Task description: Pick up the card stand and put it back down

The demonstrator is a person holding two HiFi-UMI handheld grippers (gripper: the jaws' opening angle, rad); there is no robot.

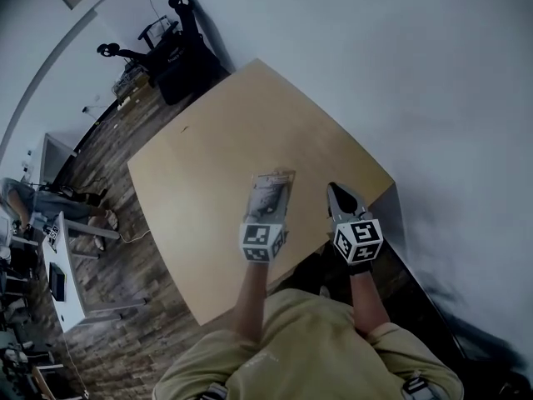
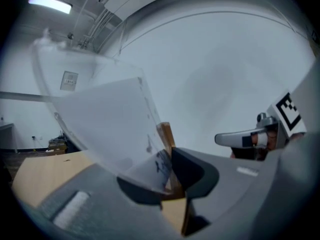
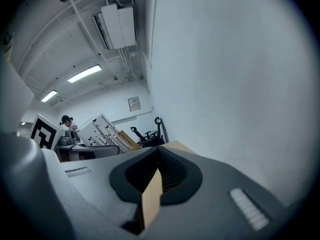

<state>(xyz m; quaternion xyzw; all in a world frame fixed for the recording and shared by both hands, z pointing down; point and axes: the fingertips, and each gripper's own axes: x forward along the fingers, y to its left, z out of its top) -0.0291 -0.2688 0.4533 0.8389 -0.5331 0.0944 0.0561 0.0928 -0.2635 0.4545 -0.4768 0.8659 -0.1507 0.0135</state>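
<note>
The card stand [image 1: 271, 192] is a clear sheet holding a white printed card, with a small wooden base [image 2: 166, 134]. It hangs tilted over the near part of the wooden table [image 1: 208, 165]. My left gripper [image 1: 268, 213] is shut on its lower edge, and in the left gripper view the jaws [image 2: 167, 184] pinch the sheet [image 2: 110, 119] next to the base. I cannot tell whether the base touches the table. My right gripper [image 1: 343, 198] is held just to the right, shut and empty [image 3: 156, 171]. The right gripper view also shows the stand [image 3: 102, 130].
The table's right corner [image 1: 387, 177] is close to a white wall [image 1: 433, 82]. A black bag and a stand [image 1: 179, 57] are on the floor beyond the far corner. A seated person [image 1: 33, 198] and a white desk [image 1: 62, 273] are at far left.
</note>
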